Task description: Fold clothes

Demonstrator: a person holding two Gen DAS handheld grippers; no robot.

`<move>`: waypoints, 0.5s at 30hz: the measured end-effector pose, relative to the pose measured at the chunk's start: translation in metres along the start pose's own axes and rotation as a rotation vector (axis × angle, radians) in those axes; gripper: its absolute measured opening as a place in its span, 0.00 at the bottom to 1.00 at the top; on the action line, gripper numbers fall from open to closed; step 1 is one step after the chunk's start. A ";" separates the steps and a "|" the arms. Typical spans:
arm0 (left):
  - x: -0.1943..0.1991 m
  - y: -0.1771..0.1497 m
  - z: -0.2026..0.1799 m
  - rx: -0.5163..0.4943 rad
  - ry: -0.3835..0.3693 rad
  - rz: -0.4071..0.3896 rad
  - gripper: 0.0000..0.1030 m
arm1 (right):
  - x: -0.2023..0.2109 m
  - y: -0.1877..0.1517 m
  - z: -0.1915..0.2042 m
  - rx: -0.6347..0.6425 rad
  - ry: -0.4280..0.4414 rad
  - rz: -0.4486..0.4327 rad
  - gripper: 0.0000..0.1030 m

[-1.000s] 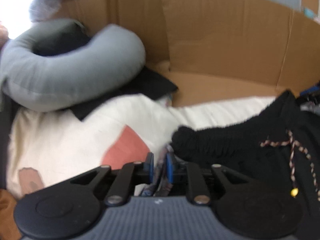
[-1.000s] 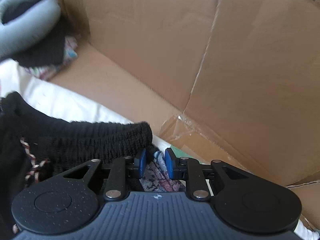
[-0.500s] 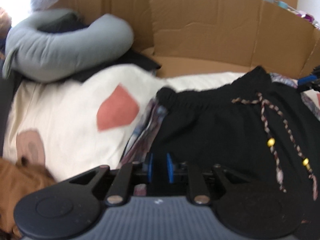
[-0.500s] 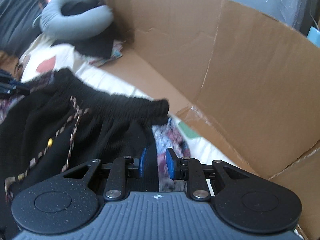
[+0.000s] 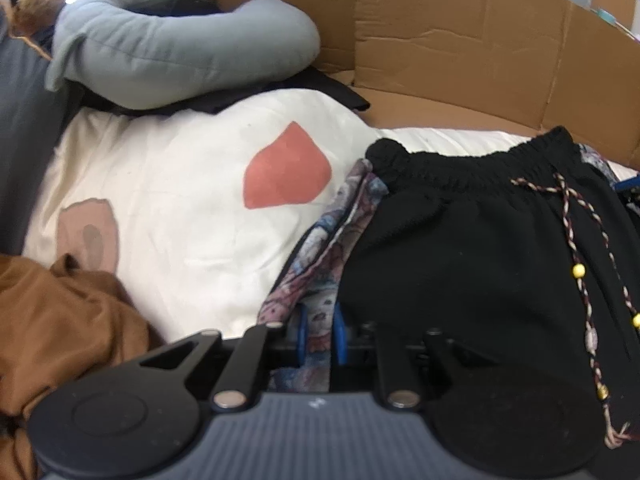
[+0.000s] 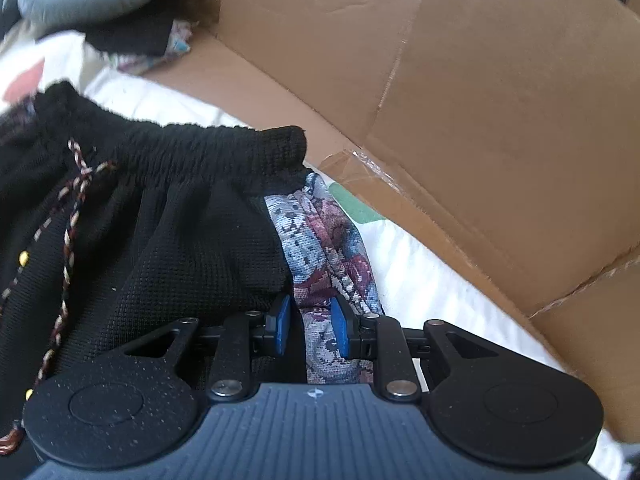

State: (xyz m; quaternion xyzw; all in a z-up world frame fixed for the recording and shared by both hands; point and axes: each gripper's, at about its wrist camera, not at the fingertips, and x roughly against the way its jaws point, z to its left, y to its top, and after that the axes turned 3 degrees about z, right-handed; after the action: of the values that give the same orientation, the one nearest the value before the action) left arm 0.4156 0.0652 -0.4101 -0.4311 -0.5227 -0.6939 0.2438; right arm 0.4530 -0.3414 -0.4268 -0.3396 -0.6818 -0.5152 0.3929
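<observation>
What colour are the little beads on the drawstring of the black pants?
Yellow beads on the braided drawstring, clearest in the left wrist view.

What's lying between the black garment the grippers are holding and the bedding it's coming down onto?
Nothing visible. The black garment is spread over the white bedding. The left gripper and right gripper each pinch its patterned side panel. The brown garment and grey pillow lie off to the side.

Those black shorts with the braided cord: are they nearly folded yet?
Not folded yet. The black shorts lie spread waistband-up on the white bedding. In hand: the left claw and right claw each pinch the flowered side strip. The fold itself remains, as does the brown garment.
</observation>
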 end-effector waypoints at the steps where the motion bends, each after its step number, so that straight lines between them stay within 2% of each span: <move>1: 0.006 -0.003 0.001 0.004 0.001 -0.005 0.16 | 0.002 0.001 -0.001 -0.005 -0.001 0.002 0.27; 5: 0.035 -0.020 0.010 0.028 -0.005 -0.019 0.16 | 0.016 -0.001 -0.008 -0.035 0.013 -0.008 0.27; 10: 0.078 -0.052 0.025 0.024 0.002 0.007 0.17 | 0.038 -0.005 -0.012 -0.082 0.042 0.003 0.27; 15: 0.128 -0.083 0.048 0.085 0.030 0.018 0.22 | 0.065 -0.010 -0.010 -0.090 0.061 0.001 0.27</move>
State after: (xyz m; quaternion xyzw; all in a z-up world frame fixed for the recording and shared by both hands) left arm 0.3015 0.1525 -0.3403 -0.4149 -0.5440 -0.6752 0.2759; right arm 0.4157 -0.3496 -0.3718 -0.3413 -0.6454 -0.5553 0.3983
